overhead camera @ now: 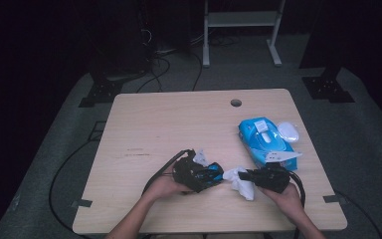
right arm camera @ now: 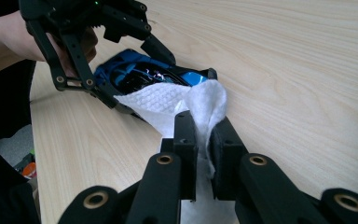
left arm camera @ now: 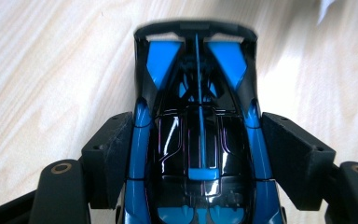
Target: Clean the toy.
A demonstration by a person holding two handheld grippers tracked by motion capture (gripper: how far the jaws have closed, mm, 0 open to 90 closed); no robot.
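The table [overhead camera: 144, 124] is the big thing here, and all the work happens near its front edge. A blue wipe pack [overhead camera: 266, 140] lies toward the table's right side, close by so more wipes are easy to get. At the front of the table the left gripper [left arm camera: 196, 154] squeezes a blue and black toy car [left arm camera: 196, 140] from both sides, likely to keep it steady. Just beside the car, the right gripper [right arm camera: 204, 140] is closed tight on a white wipe [right arm camera: 186, 105], which touches the car, probably to clean it.
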